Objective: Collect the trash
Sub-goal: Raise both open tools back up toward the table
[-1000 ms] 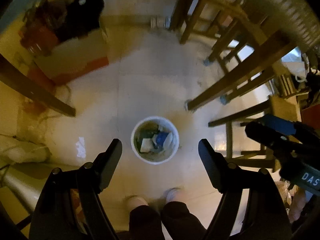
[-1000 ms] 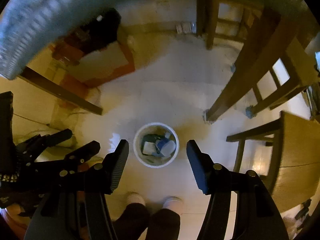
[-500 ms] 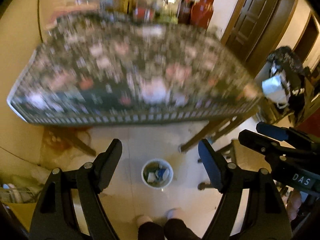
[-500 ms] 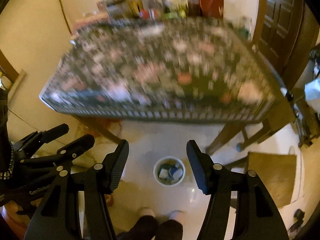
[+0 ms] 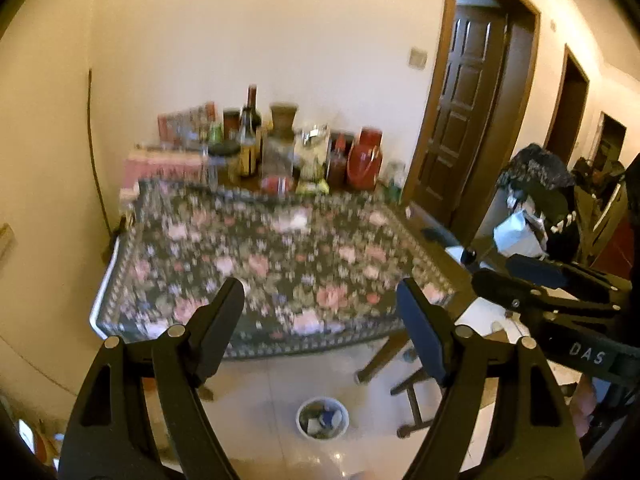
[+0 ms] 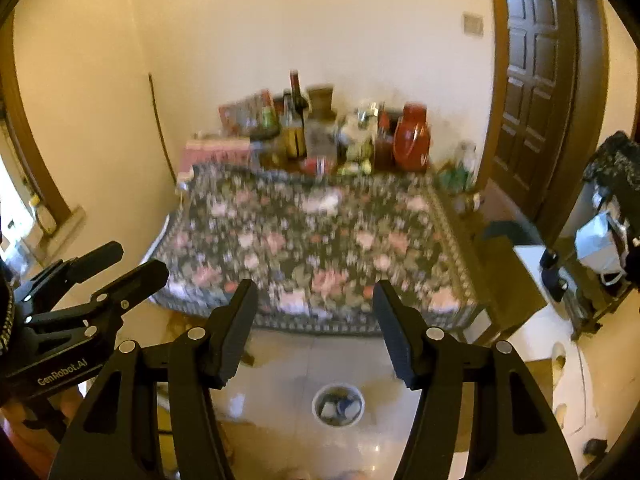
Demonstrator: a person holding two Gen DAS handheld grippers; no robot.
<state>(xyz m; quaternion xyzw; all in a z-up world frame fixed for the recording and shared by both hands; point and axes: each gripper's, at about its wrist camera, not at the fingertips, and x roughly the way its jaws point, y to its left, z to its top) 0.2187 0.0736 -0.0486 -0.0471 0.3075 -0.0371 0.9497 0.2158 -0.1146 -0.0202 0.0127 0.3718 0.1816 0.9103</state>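
Note:
A small white trash bin (image 5: 322, 418) with paper and blue scraps inside stands on the tiled floor in front of the table; it also shows in the right wrist view (image 6: 338, 405). My left gripper (image 5: 320, 320) is open and empty, held high above the floor and facing the table. My right gripper (image 6: 316, 320) is open and empty beside it. A whitish scrap, blurred, lies on the floral tablecloth (image 5: 294, 220), also in the right wrist view (image 6: 326, 200).
A table with a floral cloth (image 5: 192, 264) fills the middle. Bottles, jars and a red container (image 5: 365, 158) crowd its far edge by the wall. A wooden stool (image 5: 412, 392) stands right of the bin. A brown door (image 5: 464, 112) and cluttered furniture are at right.
Both grippers have risen and tilted up from looking straight down at the bin to facing the table top and wall. Both stay open and empty.

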